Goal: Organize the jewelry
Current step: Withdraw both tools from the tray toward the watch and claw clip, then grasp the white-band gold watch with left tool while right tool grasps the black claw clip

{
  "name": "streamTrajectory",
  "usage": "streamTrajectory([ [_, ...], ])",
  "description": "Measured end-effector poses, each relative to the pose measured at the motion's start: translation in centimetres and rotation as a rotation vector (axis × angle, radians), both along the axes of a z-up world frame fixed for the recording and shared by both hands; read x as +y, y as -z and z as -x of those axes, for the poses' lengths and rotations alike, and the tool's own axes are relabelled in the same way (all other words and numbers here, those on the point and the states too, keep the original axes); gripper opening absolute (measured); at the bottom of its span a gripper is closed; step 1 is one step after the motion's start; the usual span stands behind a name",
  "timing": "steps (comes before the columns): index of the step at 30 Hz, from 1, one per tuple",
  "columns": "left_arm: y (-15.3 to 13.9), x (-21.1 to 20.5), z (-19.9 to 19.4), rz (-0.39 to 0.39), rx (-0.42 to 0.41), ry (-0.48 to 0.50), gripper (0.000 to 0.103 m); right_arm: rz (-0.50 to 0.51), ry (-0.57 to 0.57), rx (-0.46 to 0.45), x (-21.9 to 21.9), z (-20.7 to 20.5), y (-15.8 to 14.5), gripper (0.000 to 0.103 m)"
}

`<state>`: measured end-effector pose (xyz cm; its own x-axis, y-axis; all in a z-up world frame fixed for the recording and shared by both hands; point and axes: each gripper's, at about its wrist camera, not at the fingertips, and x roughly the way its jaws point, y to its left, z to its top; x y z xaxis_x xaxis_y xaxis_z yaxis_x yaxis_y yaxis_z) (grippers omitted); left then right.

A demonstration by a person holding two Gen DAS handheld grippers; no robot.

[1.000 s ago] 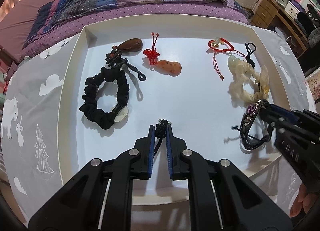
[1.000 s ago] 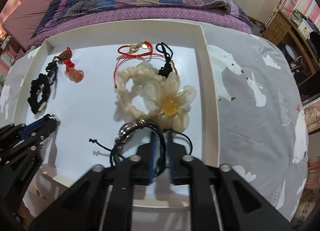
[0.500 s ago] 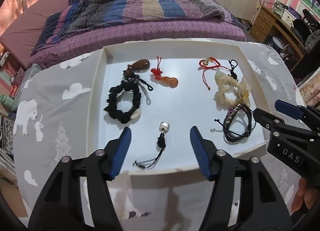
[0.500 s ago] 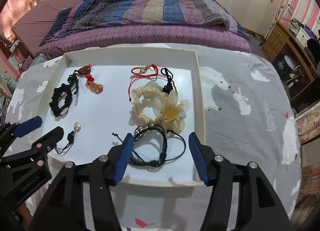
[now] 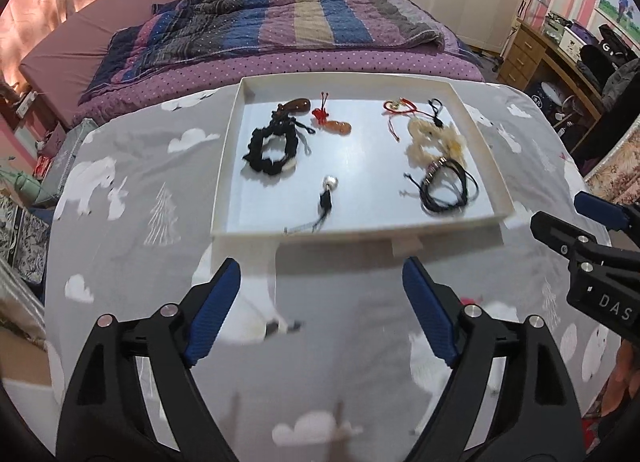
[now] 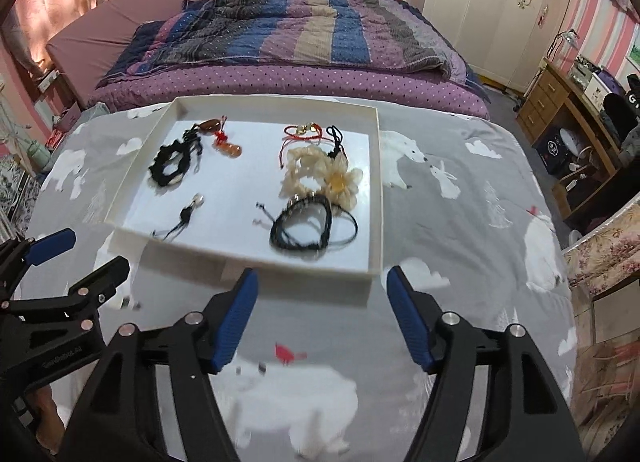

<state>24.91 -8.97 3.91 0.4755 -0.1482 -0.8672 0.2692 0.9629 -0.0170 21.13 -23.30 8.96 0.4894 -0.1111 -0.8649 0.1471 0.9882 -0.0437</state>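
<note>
Bed (image 5: 280, 34) w/ striped quilt fills the far side, beyond both claws. Nearer, the bench (image 5: 132, 246) under a grey cloth w/ white bears & clouds. On it the white tray (image 5: 224, 182), just ahead of both claws' tips.

Vs 1 s ago: both claws were down in the tray, left pinched on the black cord charm (image 5: 326, 202), right on the black cord bracelets (image 5: 446, 190). Now both are pulled back & up, off the tray, over bare cloth. Left claw (image 5: 322, 310) spread wide, jaws opening, nothing between. Right claw (image 6: 322, 314) same: spread, opening, nothing between. Charm lies loose ahead of left claw near the tray's front edge; bracelets loose ahead of right claw, touching the cream flower scrunchie (image 6: 320, 178) beyond them.

Rest of jewelry, further ahead: black scrunchie (image 5: 272, 150) left of centre, brown pendant (image 5: 298, 105) & orange gourd w/ red knot (image 5: 338, 126) behind it, red string bracelet (image 5: 400, 107) at far right.

Writing: "DAS" on right claw's side, left view only; small text on left claw's body in right view, unreadable.

Right view alone shows the white wardrobe (image 6: 492, 2) w/ red stickers full on. Wooden desk (image 6: 560, 102) in both.
</note>
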Motion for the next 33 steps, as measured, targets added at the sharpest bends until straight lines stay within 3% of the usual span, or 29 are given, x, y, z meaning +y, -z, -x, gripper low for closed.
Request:
streamTrajectory([
  [6, 0.0, 0.8, 4.4, 0.005, -0.008, 0.011, 0.088, 0.008, -0.006, 0.020, 0.3, 4.4, 0.5, 0.072],
  [19, 3.1, 3.0, 12.0, 0.001, 0.012, 0.036, 0.092, 0.031, 0.014, 0.129, -0.4, 12.6, 6.1, 0.072],
  [33, 5.3, 2.6, 18.8, 0.002, 0.030, 0.110, 0.092, 0.053, -0.003, 0.158, 0.7, 17.3, 7.9, 0.072],
])
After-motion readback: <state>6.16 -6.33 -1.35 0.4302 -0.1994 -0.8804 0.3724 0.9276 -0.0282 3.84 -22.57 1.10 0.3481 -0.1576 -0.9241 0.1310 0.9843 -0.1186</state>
